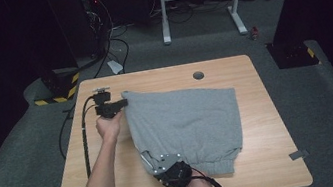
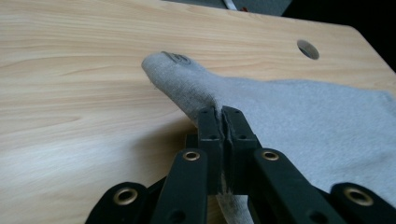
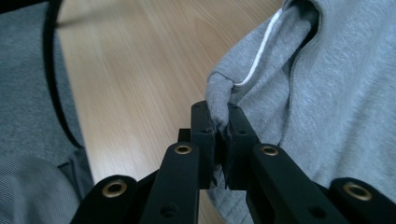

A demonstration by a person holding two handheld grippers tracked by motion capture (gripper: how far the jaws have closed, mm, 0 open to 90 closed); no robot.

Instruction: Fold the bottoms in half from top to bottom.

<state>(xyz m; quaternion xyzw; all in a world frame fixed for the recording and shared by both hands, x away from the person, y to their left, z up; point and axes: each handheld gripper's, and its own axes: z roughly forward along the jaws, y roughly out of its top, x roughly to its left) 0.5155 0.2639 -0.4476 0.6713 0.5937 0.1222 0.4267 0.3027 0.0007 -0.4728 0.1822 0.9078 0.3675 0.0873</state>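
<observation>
My left gripper (image 1: 123, 102) pinches the far corner of the grey shorts (image 1: 186, 120) spread on the table (image 1: 260, 124); my right gripper (image 1: 145, 156) clamps the near edge by the waistband.

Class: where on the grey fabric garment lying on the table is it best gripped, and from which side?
Probably the grey fabric garment by its two left-edge corners, from the table's left: it lies flat, so only edges offer pinchable folds. The left tool and right tool already clamp there.
</observation>
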